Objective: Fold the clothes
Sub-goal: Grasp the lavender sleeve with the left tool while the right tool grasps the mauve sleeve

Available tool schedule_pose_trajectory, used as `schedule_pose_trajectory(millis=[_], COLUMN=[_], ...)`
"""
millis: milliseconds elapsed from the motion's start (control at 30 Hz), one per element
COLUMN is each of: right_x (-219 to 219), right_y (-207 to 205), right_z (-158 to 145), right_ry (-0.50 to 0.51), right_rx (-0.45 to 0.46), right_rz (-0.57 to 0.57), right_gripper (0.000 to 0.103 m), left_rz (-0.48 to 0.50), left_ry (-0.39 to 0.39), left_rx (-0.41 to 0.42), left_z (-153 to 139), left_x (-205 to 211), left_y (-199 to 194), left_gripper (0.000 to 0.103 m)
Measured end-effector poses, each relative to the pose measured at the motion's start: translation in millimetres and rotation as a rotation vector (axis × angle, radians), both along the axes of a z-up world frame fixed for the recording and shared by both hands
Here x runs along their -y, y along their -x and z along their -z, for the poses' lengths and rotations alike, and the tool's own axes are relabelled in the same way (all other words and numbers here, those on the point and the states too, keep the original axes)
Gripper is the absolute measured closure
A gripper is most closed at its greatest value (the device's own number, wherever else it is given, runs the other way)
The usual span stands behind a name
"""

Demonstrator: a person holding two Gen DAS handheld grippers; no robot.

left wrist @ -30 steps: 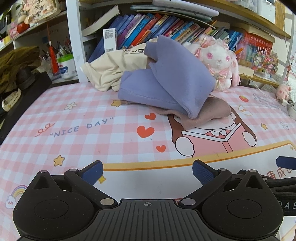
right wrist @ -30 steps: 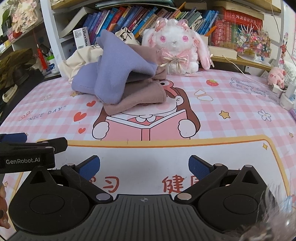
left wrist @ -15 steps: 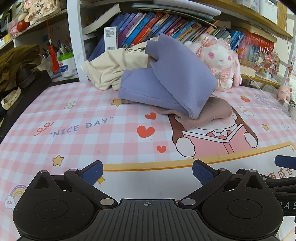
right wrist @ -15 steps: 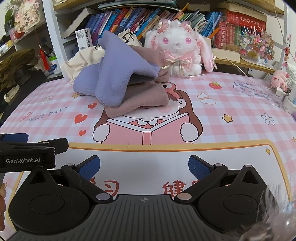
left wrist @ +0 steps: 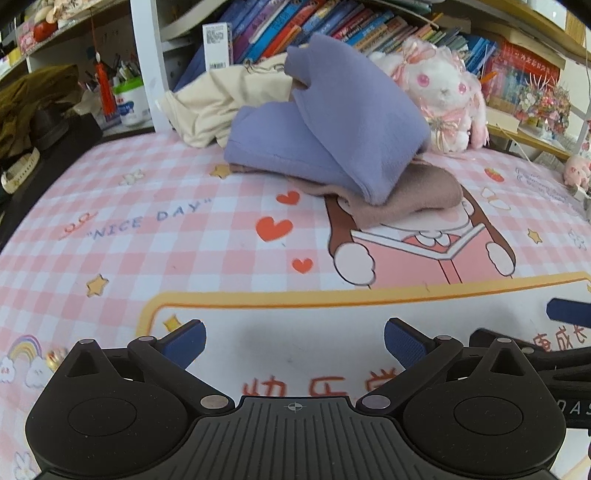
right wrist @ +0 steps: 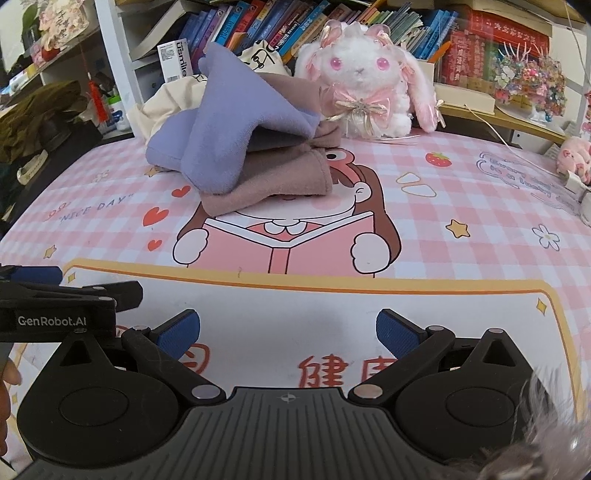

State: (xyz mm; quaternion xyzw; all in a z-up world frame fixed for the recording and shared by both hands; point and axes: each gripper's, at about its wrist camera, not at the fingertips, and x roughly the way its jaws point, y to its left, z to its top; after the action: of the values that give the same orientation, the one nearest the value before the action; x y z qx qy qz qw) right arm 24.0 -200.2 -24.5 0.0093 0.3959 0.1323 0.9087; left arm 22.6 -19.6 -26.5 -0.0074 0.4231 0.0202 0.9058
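Note:
A lavender garment (left wrist: 332, 122) lies folded over a mauve-brown garment (left wrist: 406, 195) at the back of the pink checked mat (left wrist: 147, 229). A cream garment (left wrist: 229, 96) is bunched behind them against the bookshelf. The pile also shows in the right wrist view: lavender (right wrist: 229, 122), mauve-brown (right wrist: 280, 177), cream (right wrist: 166, 99). My left gripper (left wrist: 293, 338) is open and empty, low over the mat's white front panel. My right gripper (right wrist: 288, 326) is open and empty beside it. The left gripper's body shows at the left of the right wrist view (right wrist: 59, 306).
A white plush rabbit (right wrist: 365, 81) sits behind the pile to the right. A bookshelf (left wrist: 332, 22) with several books lines the back. A pen cup (left wrist: 129, 99) and dark items (left wrist: 33, 110) stand at the left. A small pink toy (right wrist: 572, 155) lies at the right edge.
Both grippers have moved forward a little toward the clothes pile, which looks slightly larger and nearer. Both stay open and empty.

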Motion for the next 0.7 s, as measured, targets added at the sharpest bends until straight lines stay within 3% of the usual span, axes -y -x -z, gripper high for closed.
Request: schedule_pose_trajectory(millis=[400, 567, 700], right_x=[40, 61, 75], right_y=[-14, -22, -22], right_z=[3, 3, 1], right_ry=[-0.013, -0.041, -0.052], right_rx=[0.034, 0.025, 0.03], right_rz=[-0.023, 0.014, 0.024], right_gripper=[0.0, 0.0, 0.0], left_rz=[-0.015, -0.02, -0.016], left_ry=[0.046, -0.008, -0.045], left_rx=[0.024, 0.038, 0.063], left_z=[-4, -12, -17], left_x=[26, 37, 44], left_y=[-3, -33, -67], left_gripper=[0.0, 0.001, 0.016])
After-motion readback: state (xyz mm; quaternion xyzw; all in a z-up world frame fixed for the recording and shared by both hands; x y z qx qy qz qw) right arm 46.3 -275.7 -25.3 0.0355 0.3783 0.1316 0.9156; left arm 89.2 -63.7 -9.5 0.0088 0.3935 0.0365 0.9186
